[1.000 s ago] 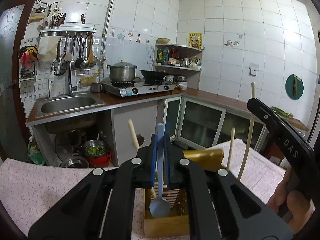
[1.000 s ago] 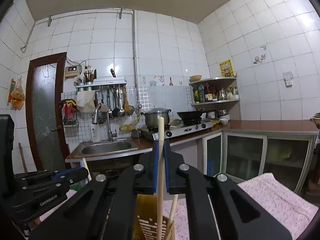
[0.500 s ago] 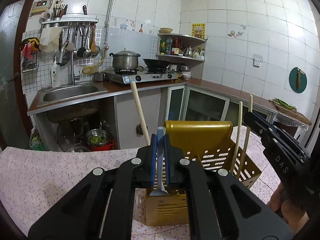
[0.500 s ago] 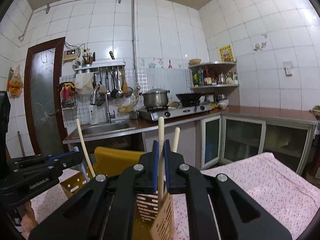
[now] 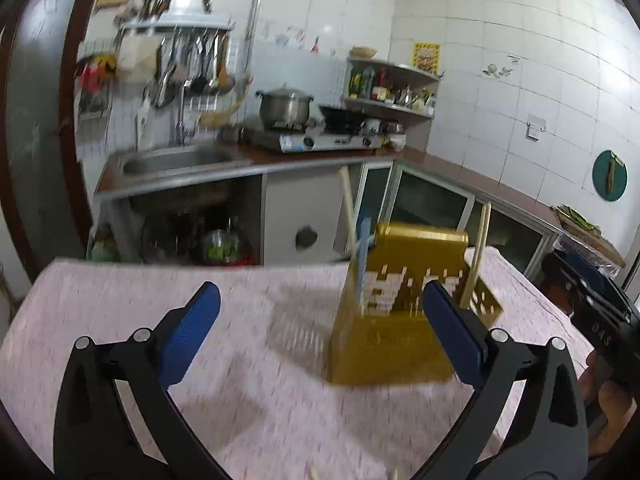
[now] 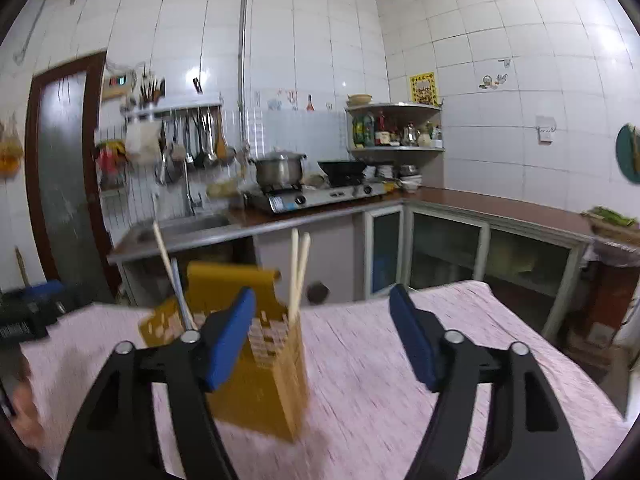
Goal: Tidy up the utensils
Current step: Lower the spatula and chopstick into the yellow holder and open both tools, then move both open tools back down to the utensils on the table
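Left gripper (image 5: pixel 318 326): jaws spread wide, blue pads (image 5: pixel 188 334) apart, nothing between them; low over the tablecloth.
Right gripper (image 6: pixel 323 340): jaws likewise wide apart, empty; its left pad overlaps the holder in its own view.
Tablecloth (image 5: pixel 248 360): pink speckled, covers the table; blurred.
Utensil holder (image 5: pixel 394 312): yellow, slotted, standing on the cloth at about 1 o'clock from the left gripper, 10 o'clock from the right (image 6: pixel 256 360).
Blue-handled spoon (image 5: pixel 363 256): upright in the holder's left side, handle up.
Pale sticks: one leaning at 11 o'clock (image 5: pixel 347 208), one at the holder's right end (image 5: pixel 478 252); right view shows a pair (image 6: pixel 299 272) upright together.
Far, 12 o'clock: sink (image 5: pixel 176 160), pot (image 5: pixel 285 106) on stove, corner shelf.
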{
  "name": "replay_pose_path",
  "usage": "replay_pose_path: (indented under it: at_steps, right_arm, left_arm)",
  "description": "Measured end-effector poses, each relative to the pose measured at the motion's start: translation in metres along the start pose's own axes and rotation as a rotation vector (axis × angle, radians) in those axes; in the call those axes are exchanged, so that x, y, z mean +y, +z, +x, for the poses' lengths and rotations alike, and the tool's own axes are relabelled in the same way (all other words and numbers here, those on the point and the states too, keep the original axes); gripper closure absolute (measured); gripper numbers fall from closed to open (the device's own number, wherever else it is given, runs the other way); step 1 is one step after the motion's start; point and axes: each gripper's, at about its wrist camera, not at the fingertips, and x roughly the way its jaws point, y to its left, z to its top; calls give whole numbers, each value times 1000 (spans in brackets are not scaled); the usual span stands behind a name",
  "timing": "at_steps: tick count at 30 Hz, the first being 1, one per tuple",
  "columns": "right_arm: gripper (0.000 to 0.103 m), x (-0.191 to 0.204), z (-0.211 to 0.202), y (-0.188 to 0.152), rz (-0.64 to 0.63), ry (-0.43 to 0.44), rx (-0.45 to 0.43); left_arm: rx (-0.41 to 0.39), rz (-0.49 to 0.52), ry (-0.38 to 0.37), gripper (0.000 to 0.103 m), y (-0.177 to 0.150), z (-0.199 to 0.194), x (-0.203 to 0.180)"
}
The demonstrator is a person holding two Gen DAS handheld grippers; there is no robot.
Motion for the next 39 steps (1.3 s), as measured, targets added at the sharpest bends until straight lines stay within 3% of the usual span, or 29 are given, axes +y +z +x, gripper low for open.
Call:
replay_pose_path:
  at_steps: [6, 11, 14, 22, 25, 27, 29, 31, 35, 39]
  right_arm:
    - [24, 12, -37, -33, -50, -9, 123]
    - [24, 24, -48, -75, -45, 9, 283]
    - [24, 27, -48, -97, -27, 17, 321]
    - [25, 35, -37, -143, -35, 5, 455]
    - [32, 41, -32, -148, -42, 27, 493]
    - [33, 41, -32, -148, -50, 26, 502]
    - [44, 43, -28, -151, -56, 29, 527]
    - [49, 43, -26, -151, -51, 48, 547]
    - [58, 50, -25, -153, -66, 77, 565]
    - [59, 53, -26, -154, -85, 70, 570]
  left_arm:
    - [128, -73, 36, 5, -35, -23, 22]
    - [239, -40, 50, 5, -73, -29, 11]
    - [306, -9, 35, 5, -99, -28, 2]
    - [366, 3, 44, 5, -142, -14, -1]
    - [372, 8, 50, 9, -147, -8, -2]
    - [377, 18, 49, 16, -148, -5, -3]
    - [396, 31, 34, 29, -150, -2, -7]
    - [407, 30, 24, 33, -151, -1, -9]
    - [421, 41, 18, 36, -153, 4, -13]
    - [435, 50, 31, 37, -158, 8, -16]
